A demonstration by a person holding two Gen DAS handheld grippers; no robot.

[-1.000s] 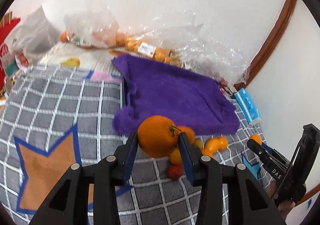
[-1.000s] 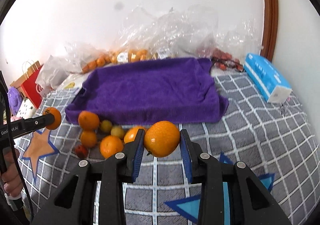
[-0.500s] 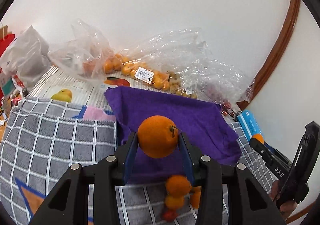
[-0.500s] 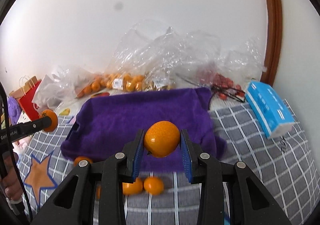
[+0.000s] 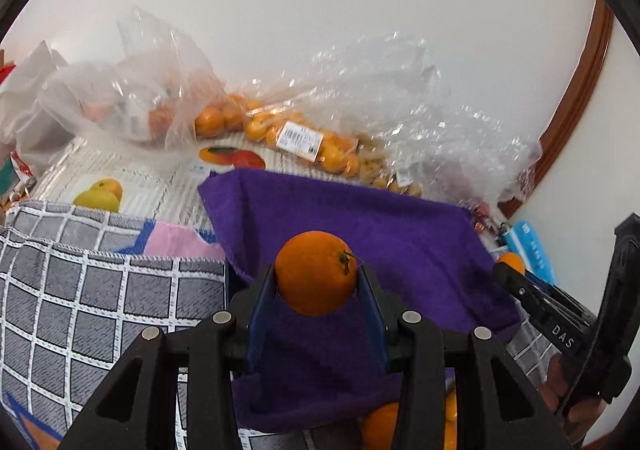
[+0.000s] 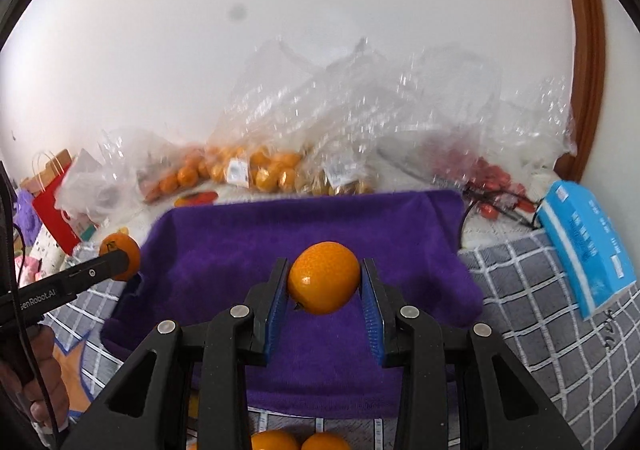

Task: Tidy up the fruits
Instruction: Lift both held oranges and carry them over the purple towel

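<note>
Fruits under inspection: two oranges, one in each set of tongs. The left tongs (image 5: 316,282) are clenched on a round, deep-orange orange (image 5: 315,272) with a matte, finely pitted skin and a short dark stem stub facing right of centre; blue pads press it on both sides. It is held in the air above the near part of a purple towel (image 5: 400,234).

The right tongs (image 6: 325,286) grasp a second orange (image 6: 324,277), slightly flattened in shape, lighter and glossier, with a bright highlight on its lower left and its stem end turned downward. It too hangs over the purple towel, toward the near middle.

The towel is plush, rumpled at its edges, and lies on a grey checked cloth (image 5: 100,302) with white grid lines covering the surface. In the right wrist view the left tongs and their fruit appear at the towel's left edge; in the left wrist view the right tongs appear at the towel's right edge.

Loose oranges (image 6: 298,441) lie on the cloth just in front of the towel's near edge, partly hidden by the tongs. Behind the towel, against the white wall, are clear plastic bags (image 5: 296,130) holding small oranges with a price label, and crumpled film. A blue tissue pack (image 6: 586,242) lies to the towel's right.
</note>
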